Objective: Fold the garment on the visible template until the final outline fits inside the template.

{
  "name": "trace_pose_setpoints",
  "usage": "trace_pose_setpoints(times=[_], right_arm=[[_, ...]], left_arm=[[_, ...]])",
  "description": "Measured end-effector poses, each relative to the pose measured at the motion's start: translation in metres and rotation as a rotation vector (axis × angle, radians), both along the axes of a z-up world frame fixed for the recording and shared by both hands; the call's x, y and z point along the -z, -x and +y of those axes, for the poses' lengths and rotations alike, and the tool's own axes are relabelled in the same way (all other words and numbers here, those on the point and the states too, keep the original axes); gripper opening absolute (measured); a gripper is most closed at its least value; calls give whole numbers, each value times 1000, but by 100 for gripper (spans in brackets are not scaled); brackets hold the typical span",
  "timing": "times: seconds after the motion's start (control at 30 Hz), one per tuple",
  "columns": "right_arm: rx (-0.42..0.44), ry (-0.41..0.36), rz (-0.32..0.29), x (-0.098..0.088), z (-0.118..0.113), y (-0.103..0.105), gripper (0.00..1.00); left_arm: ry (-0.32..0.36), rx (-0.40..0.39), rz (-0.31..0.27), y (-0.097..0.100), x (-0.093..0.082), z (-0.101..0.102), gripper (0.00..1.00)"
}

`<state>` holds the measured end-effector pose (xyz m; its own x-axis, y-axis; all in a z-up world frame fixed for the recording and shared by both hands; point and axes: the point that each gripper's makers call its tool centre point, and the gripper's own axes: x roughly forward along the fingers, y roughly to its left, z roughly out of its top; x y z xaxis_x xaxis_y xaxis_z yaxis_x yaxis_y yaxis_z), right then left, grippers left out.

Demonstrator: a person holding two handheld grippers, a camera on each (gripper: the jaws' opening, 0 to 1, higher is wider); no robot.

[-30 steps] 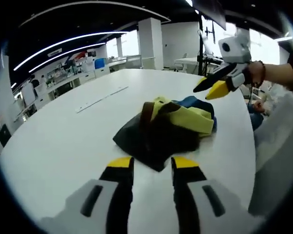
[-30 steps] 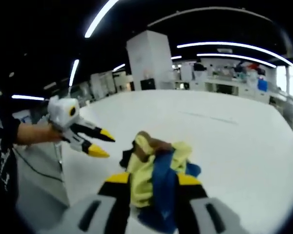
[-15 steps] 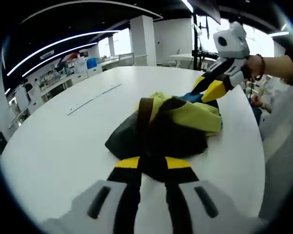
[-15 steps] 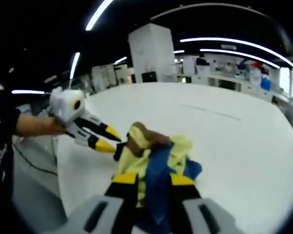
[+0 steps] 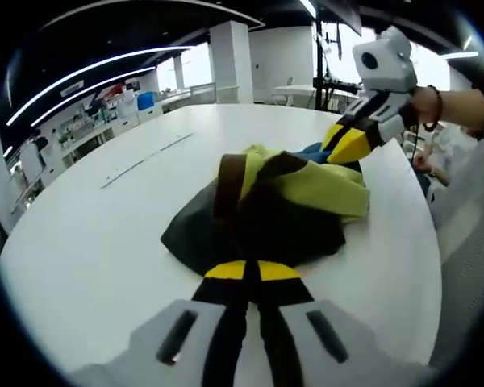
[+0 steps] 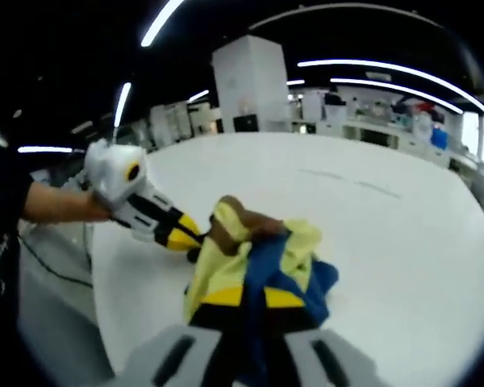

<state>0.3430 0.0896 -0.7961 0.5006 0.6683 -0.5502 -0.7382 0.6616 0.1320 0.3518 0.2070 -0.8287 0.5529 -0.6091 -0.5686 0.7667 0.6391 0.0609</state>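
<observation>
My left claw (image 5: 252, 272) pinches the crumpled dark, yellow and blue garment (image 5: 266, 214) at lower centre; my right claw (image 6: 252, 297) clamps its opposite blue edge; the bundle lies between both.

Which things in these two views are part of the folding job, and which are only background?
Part of the job:
- crumpled garment, yellow, dark and blue
- left gripper, shut on its dark edge
- right gripper, shut on its blue part
- white table

Background:
- white pillar
- benches with equipment
</observation>
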Motion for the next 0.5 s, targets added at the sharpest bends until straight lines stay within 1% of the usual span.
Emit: trace_pose_setpoints(times=[0.17, 0.2, 0.33, 0.4, 0.43, 0.5], right_arm=[[-2, -9, -37, -9, 0, -1, 0], [-2, -18, -45, -13, -1, -1, 0], [2, -36, -75, -25, -4, -4, 0], [3, -40, -99, -34, -7, -7, 0], [7, -41, -121, -42, -8, -10, 0], [18, -40, -139, -52, -11, -13, 0]], left_arm=[[17, -13, 6, 2, -5, 4, 0], [20, -16, 3, 3, -8, 5, 0], [36, -20, -29, 6, -25, 8, 0], [46, -30, -38, 7, -33, 11, 0], [49, -36, -41, 8, -36, 13, 0], [56, -55, -48, 8, -42, 21, 0]])
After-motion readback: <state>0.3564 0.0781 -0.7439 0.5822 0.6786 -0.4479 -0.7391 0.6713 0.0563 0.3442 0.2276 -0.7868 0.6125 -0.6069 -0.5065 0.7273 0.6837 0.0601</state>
